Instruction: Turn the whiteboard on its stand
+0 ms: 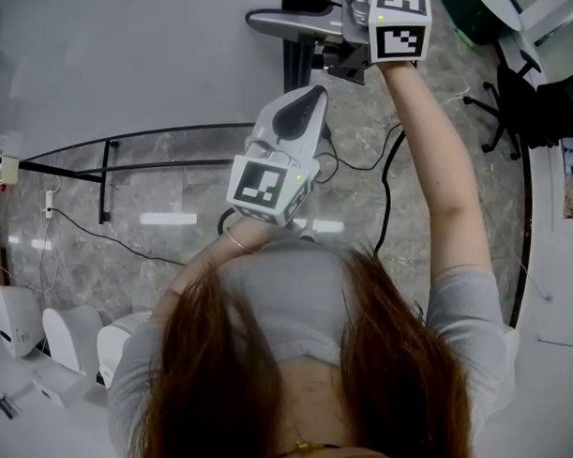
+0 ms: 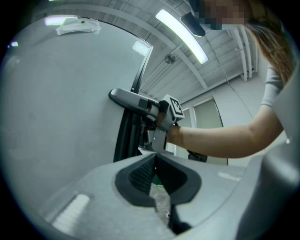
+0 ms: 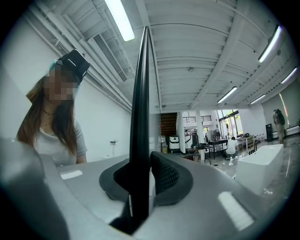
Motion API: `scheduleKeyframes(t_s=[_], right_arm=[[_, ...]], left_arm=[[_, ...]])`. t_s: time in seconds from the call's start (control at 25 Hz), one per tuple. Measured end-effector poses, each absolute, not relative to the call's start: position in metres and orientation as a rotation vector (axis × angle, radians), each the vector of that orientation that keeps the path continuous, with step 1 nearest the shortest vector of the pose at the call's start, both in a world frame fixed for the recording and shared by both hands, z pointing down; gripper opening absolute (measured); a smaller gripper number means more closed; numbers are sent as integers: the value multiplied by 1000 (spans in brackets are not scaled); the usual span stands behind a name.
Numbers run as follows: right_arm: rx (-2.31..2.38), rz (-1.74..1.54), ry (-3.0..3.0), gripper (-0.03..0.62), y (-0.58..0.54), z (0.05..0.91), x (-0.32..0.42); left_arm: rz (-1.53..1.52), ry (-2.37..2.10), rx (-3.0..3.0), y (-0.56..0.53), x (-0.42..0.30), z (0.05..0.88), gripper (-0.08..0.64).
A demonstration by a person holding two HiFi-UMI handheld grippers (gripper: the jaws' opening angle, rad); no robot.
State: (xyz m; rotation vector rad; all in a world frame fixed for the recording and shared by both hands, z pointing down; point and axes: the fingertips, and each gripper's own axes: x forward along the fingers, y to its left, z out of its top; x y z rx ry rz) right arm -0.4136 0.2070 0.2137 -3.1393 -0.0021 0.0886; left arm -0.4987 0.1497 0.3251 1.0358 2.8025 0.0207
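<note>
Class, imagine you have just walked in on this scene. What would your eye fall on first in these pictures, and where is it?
First comes the right gripper, held out at arm's length and shut on the whiteboard's dark edge, which rises like a thin blade between its jaws. Next is the broad pale whiteboard filling the head view's upper left. The left gripper is close by it, jaws together and empty.

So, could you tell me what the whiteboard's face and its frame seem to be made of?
Face: smooth, pale white-grey with faint light reflections, likely coated steel or melamine. Frame: thin, black, with a dull sheen, probably painted metal or plastic.
</note>
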Motion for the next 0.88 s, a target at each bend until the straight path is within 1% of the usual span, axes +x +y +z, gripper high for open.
scheduleKeyframes(t_s=[0.6, 0.88], right_arm=[[-3135, 69, -24, 46, 206, 211, -413], [-3145, 152, -40, 44, 205, 207, -415]], left_arm=[[29, 2797, 1017, 139, -485, 321, -3], [26, 2792, 1019, 136, -480, 316, -3]])
